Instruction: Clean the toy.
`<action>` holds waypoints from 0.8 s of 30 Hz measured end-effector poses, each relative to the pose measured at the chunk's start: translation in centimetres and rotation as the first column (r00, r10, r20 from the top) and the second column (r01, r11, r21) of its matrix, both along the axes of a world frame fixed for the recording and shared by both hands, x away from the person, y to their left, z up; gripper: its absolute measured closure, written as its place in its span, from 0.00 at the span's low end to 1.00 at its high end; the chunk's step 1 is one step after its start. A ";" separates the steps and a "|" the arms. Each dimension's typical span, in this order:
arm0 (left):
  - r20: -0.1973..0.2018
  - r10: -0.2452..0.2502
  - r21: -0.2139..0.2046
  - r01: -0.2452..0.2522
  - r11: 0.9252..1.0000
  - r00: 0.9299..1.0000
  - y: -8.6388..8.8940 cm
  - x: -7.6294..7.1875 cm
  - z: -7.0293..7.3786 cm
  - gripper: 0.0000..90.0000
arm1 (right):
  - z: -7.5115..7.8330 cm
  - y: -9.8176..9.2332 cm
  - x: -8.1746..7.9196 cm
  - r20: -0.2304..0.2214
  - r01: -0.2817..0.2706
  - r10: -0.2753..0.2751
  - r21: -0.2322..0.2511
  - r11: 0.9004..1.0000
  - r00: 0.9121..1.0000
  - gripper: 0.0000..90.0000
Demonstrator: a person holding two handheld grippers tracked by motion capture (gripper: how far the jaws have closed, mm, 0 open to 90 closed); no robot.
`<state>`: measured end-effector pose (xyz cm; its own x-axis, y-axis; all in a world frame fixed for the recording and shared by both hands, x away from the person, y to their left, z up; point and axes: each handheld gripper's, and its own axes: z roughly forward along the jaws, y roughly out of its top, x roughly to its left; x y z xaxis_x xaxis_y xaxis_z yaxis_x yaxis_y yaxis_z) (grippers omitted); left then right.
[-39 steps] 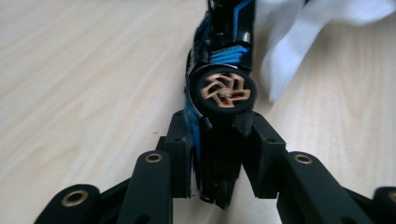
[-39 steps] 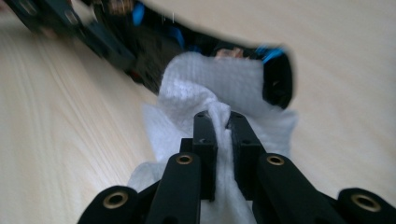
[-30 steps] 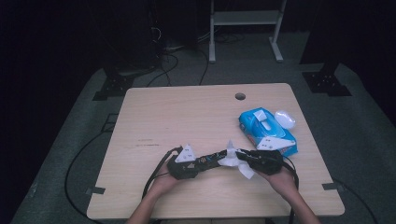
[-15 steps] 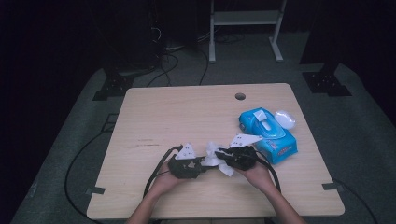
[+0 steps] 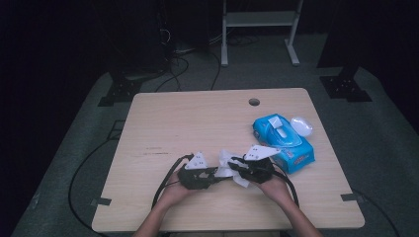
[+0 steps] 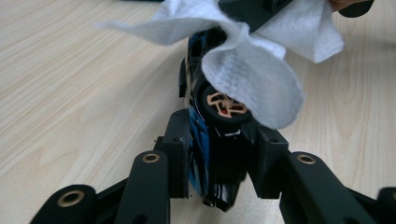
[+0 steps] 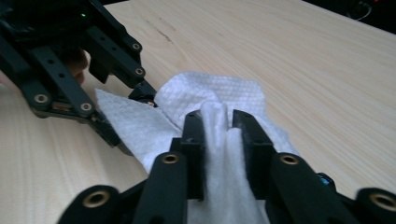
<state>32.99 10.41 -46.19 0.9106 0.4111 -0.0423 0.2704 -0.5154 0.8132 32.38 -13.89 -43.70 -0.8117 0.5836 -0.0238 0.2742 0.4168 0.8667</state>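
Left tongs [image 6: 219, 154] clamp a small dark toy car [image 6: 217, 140], blue along its side with an orange-spoked wheel facing the camera, held just above the table [image 5: 197, 118]. Right tongs [image 7: 223, 140] pinch a bunched white wet wipe [image 7: 215, 116] between their pads; their jaws have just been opening a little, yet the wipe stays pressed between them.

From above, both tongs meet near the front middle of the table, the wipe [image 5: 228, 168] spread between them and draped over the car's front end. This looks like the car being wiped clean, with cloth now in contact with it.

A blue pack of wipes [image 5: 282, 143] lies to the right, its lid open.

A second ago the right tongs sat farther right, close to the pack, with the wipe trailing beneath. They have since travelled leftward to meet the left tongs, which kept their place. The pack has not shifted.
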 end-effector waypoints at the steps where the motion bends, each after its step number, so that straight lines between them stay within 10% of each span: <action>1: 0.001 -0.001 -0.001 0.001 1.000 1.000 0.0 0.0 0.0 0.70 | 0.0 0.0 0.0 0.009 0.001 -0.001 -0.005 1.000 1.000 0.79; 13: 0.004 0.009 0.001 -0.009 1.000 1.000 -0.3 0.1 0.0 0.65 | -0.3 -0.1 -0.2 0.035 0.022 -0.022 -0.004 1.000 0.999 0.74; 24: 0.033 0.028 -0.004 -0.028 1.000 0.999 -0.1 0.0 -0.1 0.74 | 0.0 2.7 -1.2 0.084 0.015 -0.010 -0.048 0.999 0.996 0.92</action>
<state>33.02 10.26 -46.28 0.8995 0.4366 -0.0143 0.2581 -0.5049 0.8237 31.14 -11.19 -43.73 -0.7983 0.5902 -0.1202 0.2068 0.4560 0.8656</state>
